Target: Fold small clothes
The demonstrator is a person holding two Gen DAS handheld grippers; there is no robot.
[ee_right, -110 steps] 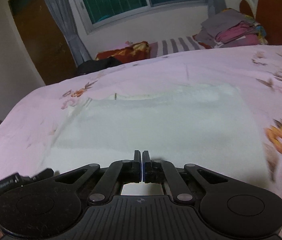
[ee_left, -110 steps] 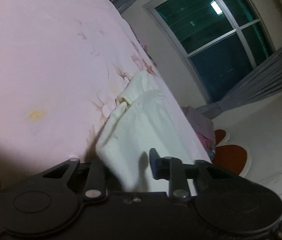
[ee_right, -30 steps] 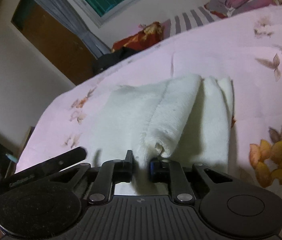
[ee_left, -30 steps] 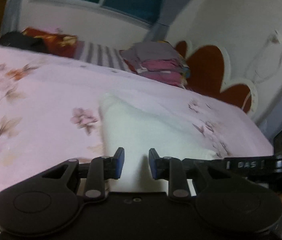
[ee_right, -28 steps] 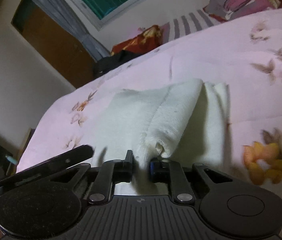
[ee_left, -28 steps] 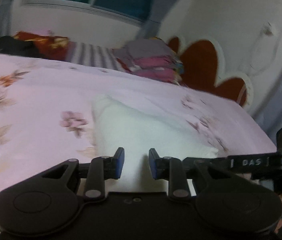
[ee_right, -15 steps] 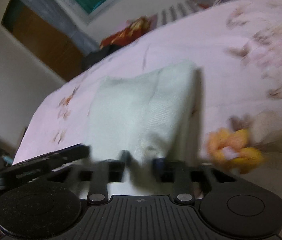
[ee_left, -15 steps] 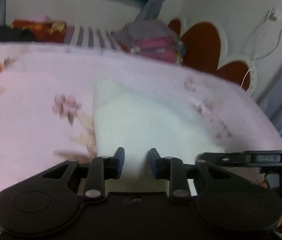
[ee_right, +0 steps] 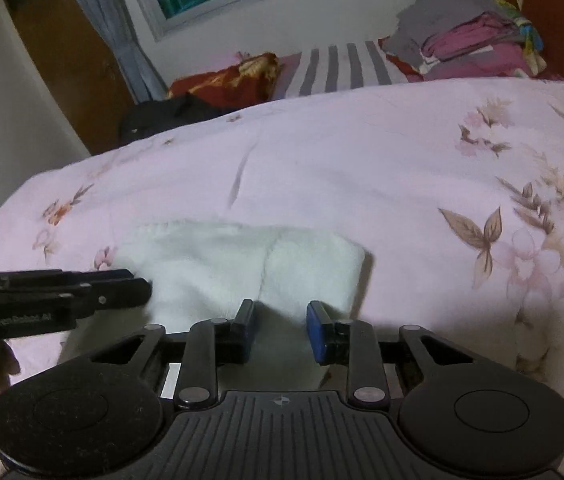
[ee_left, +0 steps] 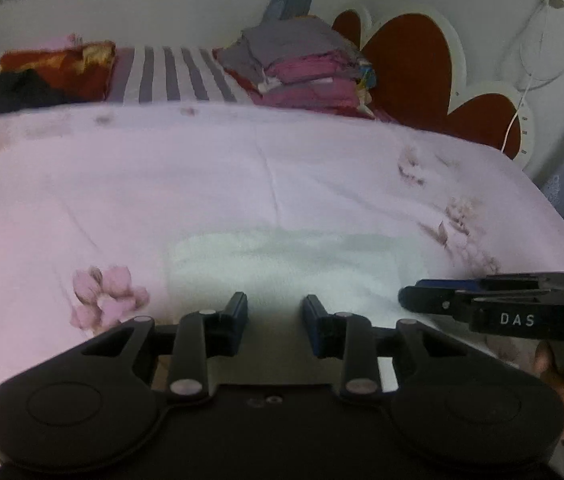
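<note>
The white cloth lies folded into a compact rectangle on the pink floral bedspread, with one layer lapped over the other along a seam that runs toward me. It sits just ahead of both my tongs. My right tongs are spread, nothing between the fingers, the cloth's near edge just beyond their tips. My left tongs are spread too and empty, over the same near edge. In each view the other tool reaches in from the side, low beside the cloth. Past the bedspread are a striped sheet, a stack of folded clothes and a red headboard.
</note>
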